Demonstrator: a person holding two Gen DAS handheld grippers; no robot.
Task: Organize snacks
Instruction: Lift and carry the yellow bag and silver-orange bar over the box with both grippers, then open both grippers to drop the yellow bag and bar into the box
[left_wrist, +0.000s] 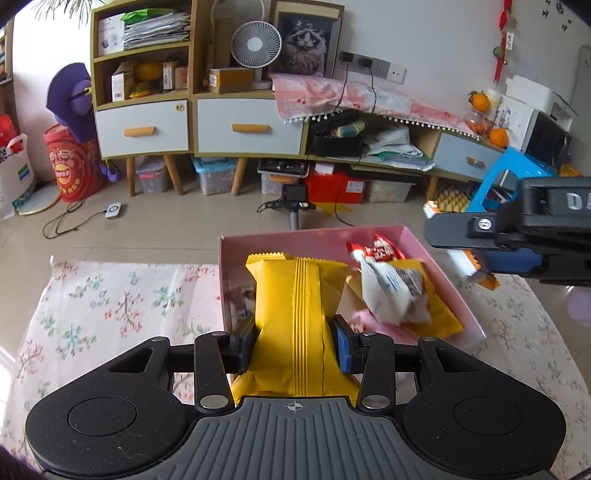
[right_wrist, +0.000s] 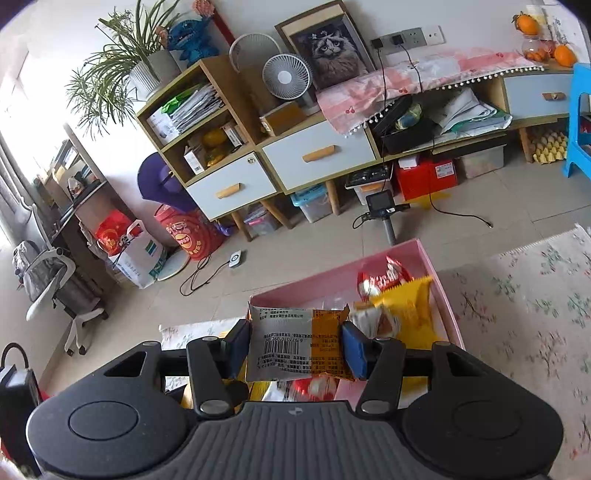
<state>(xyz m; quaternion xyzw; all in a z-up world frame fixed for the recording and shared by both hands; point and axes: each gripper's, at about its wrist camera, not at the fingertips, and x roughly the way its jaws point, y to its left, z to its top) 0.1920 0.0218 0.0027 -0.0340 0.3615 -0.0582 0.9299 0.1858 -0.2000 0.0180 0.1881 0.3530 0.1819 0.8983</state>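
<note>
My left gripper (left_wrist: 293, 341) is shut on a yellow snack packet (left_wrist: 295, 295), held upright over the near left part of the pink box (left_wrist: 454, 291). Inside the box lie a red packet (left_wrist: 376, 249), a white packet (left_wrist: 388, 291) and a flat yellow packet (left_wrist: 439, 317). My right gripper (right_wrist: 295, 345) is shut on a silver and orange packet (right_wrist: 295, 343) with its barcode facing me, above the near end of the pink box (right_wrist: 447, 295). The right gripper (left_wrist: 517, 240) shows from the side at the right of the left wrist view, its orange packet (left_wrist: 476, 269) partly hidden.
The box sits on a floral cloth (left_wrist: 110, 306) spread over the table. Beyond lie tiled floor, a small tripod camera (left_wrist: 293, 197), a long wooden cabinet with drawers (left_wrist: 247, 125), storage bins under it and a blue stool (left_wrist: 506, 181) at the right.
</note>
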